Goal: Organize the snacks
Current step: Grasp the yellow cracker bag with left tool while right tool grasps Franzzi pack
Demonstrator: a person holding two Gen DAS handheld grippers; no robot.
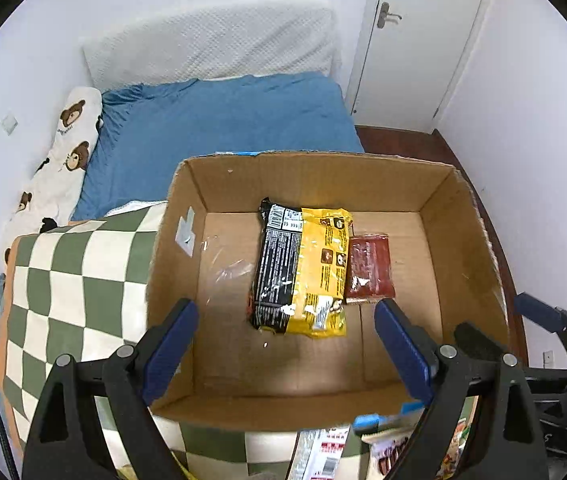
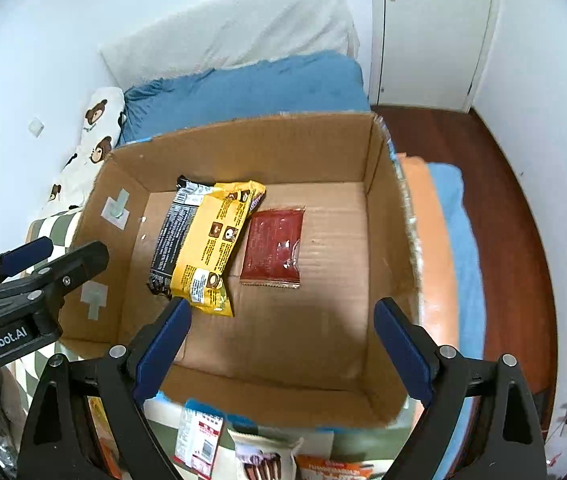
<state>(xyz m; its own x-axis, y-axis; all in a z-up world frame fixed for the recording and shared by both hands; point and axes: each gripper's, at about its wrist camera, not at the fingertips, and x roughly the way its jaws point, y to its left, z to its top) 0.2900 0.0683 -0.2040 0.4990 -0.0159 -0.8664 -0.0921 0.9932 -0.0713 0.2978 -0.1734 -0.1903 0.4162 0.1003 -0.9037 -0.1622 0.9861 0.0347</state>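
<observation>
An open cardboard box [image 1: 459,216] [image 2: 379,184] sits on the bed. Inside lie a black snack pack [image 1: 273,272] [image 2: 171,236], a yellow snack pack [image 1: 321,276] [image 2: 211,248] overlapping it, and a dark red packet [image 1: 369,268] [image 2: 273,246] beside them. My left gripper [image 1: 287,320] hovers open over the box's near half, nothing between its fingers. My right gripper [image 2: 283,316] is open and empty above the box floor too. More snack packs [image 1: 323,456] [image 2: 199,436] lie in front of the box, partly hidden by the grippers.
The box rests on a green and white checked blanket [image 1: 63,288]. Beyond it are a blue bedsheet [image 1: 223,120] and a bear-print pillow [image 1: 71,140]. A white door [image 1: 423,32] and wood floor [image 2: 495,184] lie to the right. The left gripper's body [image 2: 23,280] shows at the right wrist view's left.
</observation>
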